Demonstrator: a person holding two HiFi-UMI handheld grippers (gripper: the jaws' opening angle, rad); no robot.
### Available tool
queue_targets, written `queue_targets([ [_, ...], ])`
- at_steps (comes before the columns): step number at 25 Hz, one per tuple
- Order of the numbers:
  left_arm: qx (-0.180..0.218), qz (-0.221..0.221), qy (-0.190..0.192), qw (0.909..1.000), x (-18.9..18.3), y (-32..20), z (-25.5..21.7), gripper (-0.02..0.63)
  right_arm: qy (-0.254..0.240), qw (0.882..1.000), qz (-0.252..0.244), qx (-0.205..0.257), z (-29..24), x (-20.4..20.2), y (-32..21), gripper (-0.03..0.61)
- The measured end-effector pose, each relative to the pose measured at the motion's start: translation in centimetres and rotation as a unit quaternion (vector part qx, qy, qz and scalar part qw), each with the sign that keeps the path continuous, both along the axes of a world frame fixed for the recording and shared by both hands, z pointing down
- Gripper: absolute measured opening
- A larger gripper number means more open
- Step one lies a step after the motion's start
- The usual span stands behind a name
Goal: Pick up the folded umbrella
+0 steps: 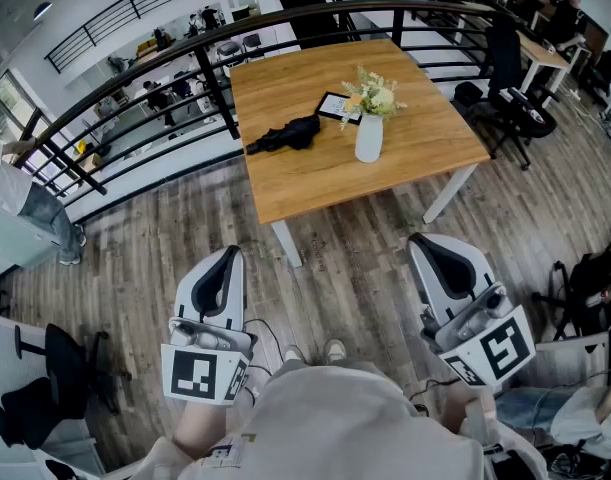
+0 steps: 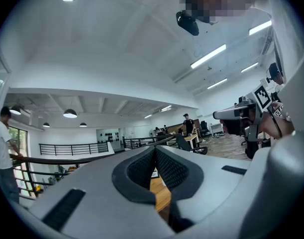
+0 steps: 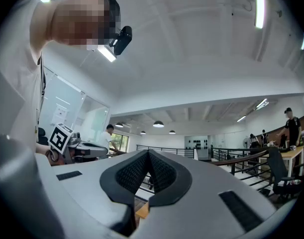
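The folded black umbrella (image 1: 285,134) lies on the left part of the wooden table (image 1: 315,178), far ahead of both grippers. My left gripper (image 1: 230,254) and right gripper (image 1: 423,241) are held low over the wood floor, well short of the table and pointing toward it. In the left gripper view the left gripper (image 2: 154,149) has its black pads closed tip to tip with nothing between them. The right gripper (image 3: 148,153) looks the same in its own view, shut and empty. Only a sliver of tabletop (image 2: 160,195) shows between the left jaws; the umbrella is hidden there.
A white vase with flowers (image 1: 369,133) and a small framed card (image 1: 337,107) stand on the table right of the umbrella. A black railing (image 1: 135,98) curves behind the table. A black office chair (image 1: 510,88) stands at the right. A person (image 1: 25,208) is at the far left.
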State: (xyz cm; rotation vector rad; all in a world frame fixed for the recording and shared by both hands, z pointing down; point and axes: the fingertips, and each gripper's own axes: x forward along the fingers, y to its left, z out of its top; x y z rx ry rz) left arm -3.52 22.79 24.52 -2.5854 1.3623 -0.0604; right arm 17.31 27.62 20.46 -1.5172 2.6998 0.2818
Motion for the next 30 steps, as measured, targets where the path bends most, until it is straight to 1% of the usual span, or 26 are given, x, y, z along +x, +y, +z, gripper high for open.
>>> queue_targets([
  [3, 0.002, -0.005, 0.004, 1.0000, -0.9, 0.1, -0.3, 0.017, -0.008, 1.000, -0.007, 0.002, -0.3, -0.6, -0.1, 0.028],
  [8, 0.004, -0.012, 0.003, 0.9999, -1.9, 0.3, -0.3, 0.017, -0.002, 1.000, -0.021, 0.001, -0.3, -1.7, -0.2, 0.028],
  [14, -0.002, -0.017, 0.001, 0.9999, -2.2, 0.4, 0.0, 0.017, 0.007, 0.998, -0.060, -0.005, 0.2, -3.3, -0.7, 0.028],
  [17, -0.006, -0.024, 0.002, 0.9997, -2.3, 0.3, 0.3, 0.017, -0.007, 0.998, -0.066, -0.006, 0.4, -3.4, -1.1, 0.029],
  [18, -0.008, -0.026, 0.003, 0.9996, -2.4, 0.3, 0.4, 0.017, -0.016, 0.998, -0.066, -0.005, 0.3, -3.3, -1.2, 0.040],
  [19, -0.009, -0.027, 0.005, 0.9996, -2.5, 0.4, 0.4, 0.017, -0.020, 0.998, -0.067, -0.005, 0.2, -3.3, -1.3, 0.148],
  [20, -0.010, -0.028, 0.006, 0.9995, -2.5, 0.4, 0.3, 0.017, -0.017, 0.998, -0.068, -0.007, 0.2, -3.4, -1.3, 0.278],
  [23, -0.012, -0.032, 0.008, 0.9994, -2.8, 0.4, -0.1, 0.017, 0.000, 0.997, -0.075, -0.010, 0.3, -3.7, -1.3, 0.293],
  [30, -0.014, -0.036, 0.007, 0.9992, -2.5, 1.1, -0.4, 0.017, -0.003, 0.997, -0.076, -0.014, 0.2, -3.3, -1.0, 0.310],
])
